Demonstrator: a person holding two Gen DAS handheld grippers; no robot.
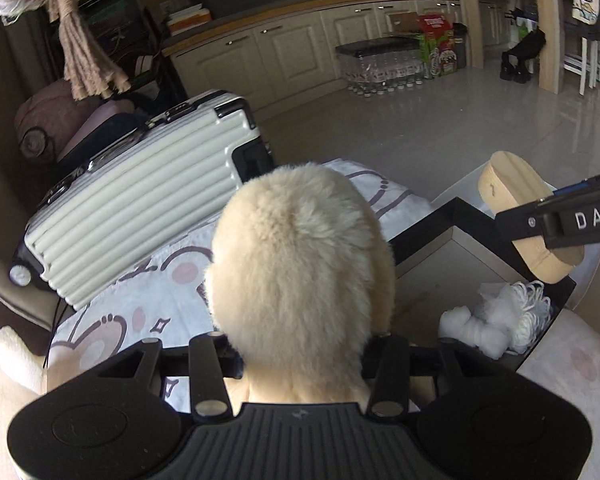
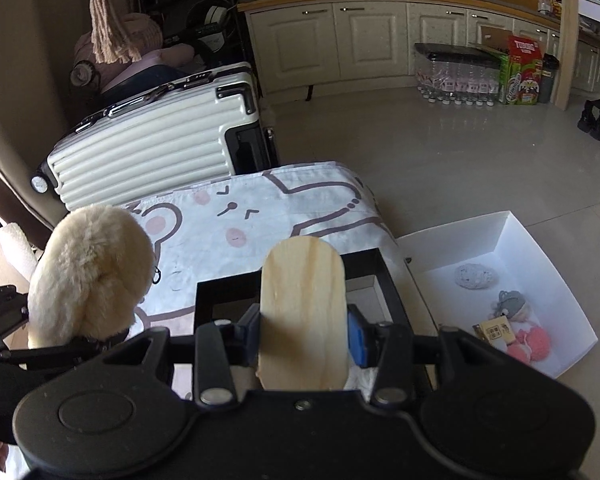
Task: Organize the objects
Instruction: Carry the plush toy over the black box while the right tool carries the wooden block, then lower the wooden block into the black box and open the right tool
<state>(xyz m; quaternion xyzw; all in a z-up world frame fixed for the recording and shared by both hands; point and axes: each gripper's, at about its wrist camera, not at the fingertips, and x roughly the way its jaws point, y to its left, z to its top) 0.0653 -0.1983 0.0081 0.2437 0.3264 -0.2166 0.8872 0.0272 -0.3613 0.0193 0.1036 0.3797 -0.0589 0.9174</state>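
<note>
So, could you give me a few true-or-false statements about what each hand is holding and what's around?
1. The left gripper holds a fluffy cream plush. True.
2. The right gripper is empty. False: its jaws are shut on an oval wooden box.
3. A white suitcase lies beyond the cartoon-print cloth. True.
4. The white tray on the floor is bare. False: it holds a grey stone-like lump and small toys.

I read white letters "DAS" on my right gripper (image 1: 504, 220), cut off at the frame edge. A red carton (image 2: 523, 53) by the cabinets read roughly "TUBORG"; I could not read its other print.
</note>
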